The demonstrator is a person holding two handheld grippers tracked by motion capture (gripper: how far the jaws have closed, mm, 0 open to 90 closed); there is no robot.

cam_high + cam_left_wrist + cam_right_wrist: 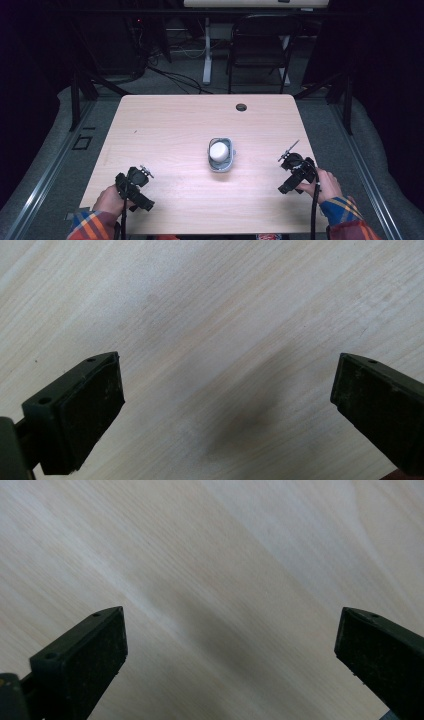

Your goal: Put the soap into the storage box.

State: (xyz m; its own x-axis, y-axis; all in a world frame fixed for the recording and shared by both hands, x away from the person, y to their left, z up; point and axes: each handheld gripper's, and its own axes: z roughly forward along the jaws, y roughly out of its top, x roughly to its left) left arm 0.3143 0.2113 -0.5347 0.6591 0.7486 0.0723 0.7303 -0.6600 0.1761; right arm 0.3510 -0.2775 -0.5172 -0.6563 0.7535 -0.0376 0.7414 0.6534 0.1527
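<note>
Sitting mid-table: grey tub (221,162), white lid, prob.

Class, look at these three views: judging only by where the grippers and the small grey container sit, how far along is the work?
Nothing looks done yet. The grey container, with a white round object in it, sits untouched mid-table. Nothing is in hand: the left gripper and right gripper both have jaws wide apart over bare wood, near the table's front corners. All handling of the container is left.

One table (170,130), one grey container (221,163) holding one white object (219,150), two grippers, one chair (260,45).
</note>
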